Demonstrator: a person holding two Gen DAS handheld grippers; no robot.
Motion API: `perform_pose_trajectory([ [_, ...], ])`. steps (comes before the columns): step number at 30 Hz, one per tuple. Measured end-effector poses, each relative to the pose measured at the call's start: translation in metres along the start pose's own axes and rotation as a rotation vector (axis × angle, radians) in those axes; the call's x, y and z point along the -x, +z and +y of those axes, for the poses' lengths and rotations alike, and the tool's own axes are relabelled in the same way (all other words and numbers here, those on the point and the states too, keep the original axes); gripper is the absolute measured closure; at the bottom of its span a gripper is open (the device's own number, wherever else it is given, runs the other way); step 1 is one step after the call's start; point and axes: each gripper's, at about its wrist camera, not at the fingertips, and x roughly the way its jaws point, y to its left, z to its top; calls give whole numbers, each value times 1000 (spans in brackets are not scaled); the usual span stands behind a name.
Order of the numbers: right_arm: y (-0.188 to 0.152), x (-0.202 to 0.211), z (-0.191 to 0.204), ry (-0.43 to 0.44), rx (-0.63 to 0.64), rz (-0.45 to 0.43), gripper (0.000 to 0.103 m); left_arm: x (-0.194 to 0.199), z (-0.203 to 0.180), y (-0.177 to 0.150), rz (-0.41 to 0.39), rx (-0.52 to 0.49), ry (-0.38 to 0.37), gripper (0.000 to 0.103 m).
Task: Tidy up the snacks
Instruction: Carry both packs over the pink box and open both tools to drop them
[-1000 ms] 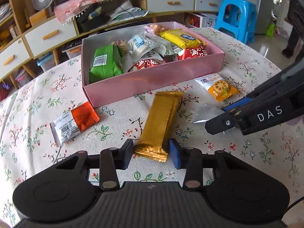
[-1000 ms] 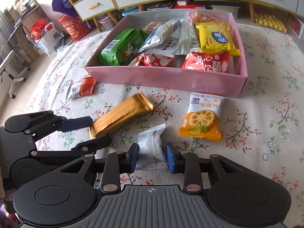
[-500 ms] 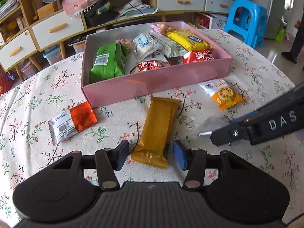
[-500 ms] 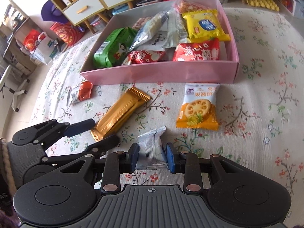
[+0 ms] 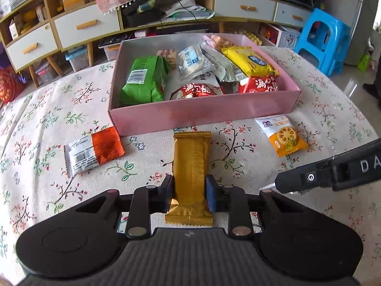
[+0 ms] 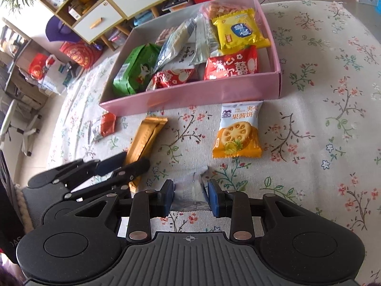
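Note:
A gold snack bar lies on the floral tablecloth in front of the pink box. My left gripper is closing on the bar's near end, and both pads touch its sides. From the right wrist view the left gripper sits over the gold bar. My right gripper is shut on a silver packet, low over the cloth. One right finger shows in the left wrist view. The pink box holds several snack packs.
An orange-and-white packet lies left of the bar, and an orange biscuit packet lies right of it, near the box. Beyond the round table stand drawer cabinets and a blue stool.
The left jaws widened, then closed onto the gold bar, which now lies straight between the pads. The right gripper kept the silver packet and drifted a little; both views rolled.

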Motion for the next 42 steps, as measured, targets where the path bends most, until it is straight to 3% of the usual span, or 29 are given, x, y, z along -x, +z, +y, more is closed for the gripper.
perform_pose_trajectory([
  [13,11,25,-1,96,-82,-74,73,31,17,2,-47,138,-66,77],
  [19,26,35,-5,136,-156,-132,73,33,26,12,-66,187,-41,77],
  [23,44,37,-5,105,-186,-177,73,29,34,27,-60,183,-6,77],
  [27,64,33,-4,102,-188,-238,79,26,40,51,-73,168,29,77],
  [33,79,14,-16,151,-196,-294,79,6,47,85,-72,167,68,77],
  [38,87,6,-19,105,-100,-145,74,-3,46,95,-88,161,60,77],
  [42,76,5,-7,153,8,-42,73,2,46,82,-92,210,-5,77],
])
